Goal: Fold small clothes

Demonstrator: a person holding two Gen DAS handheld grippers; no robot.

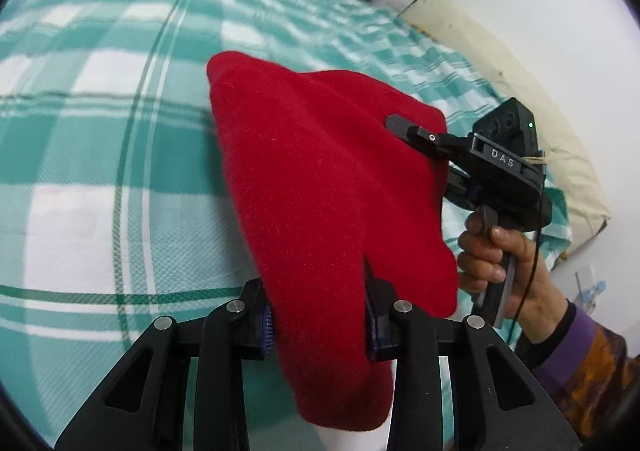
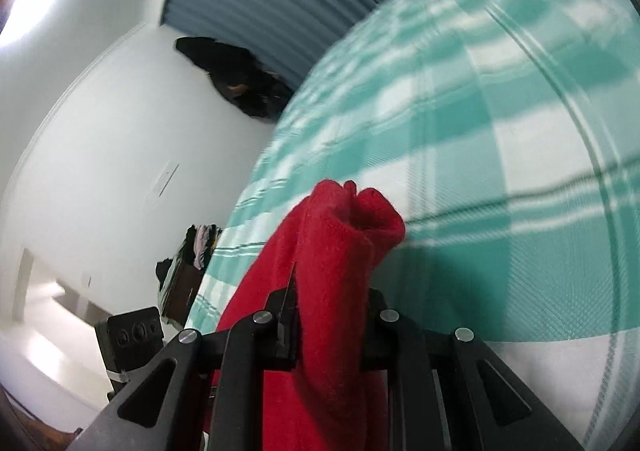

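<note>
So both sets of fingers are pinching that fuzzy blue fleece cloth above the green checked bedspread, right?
Not quite: the fuzzy fleece cloth is red, not blue, as the left wrist view shows. Both the left gripper and the right gripper do pinch it above the green checked bedspread.

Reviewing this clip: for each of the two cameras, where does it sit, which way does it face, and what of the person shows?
Left wrist: rides the left gripper, facing over the green-and-white checked bedspread towards a cream pillow; the right gripper and its hand show.
Right wrist: rides the right gripper, facing along the bedspread towards white walls; no hand shows.
Shared: the red fleece garment, clamped in both grippers, and the bedspread.
</note>
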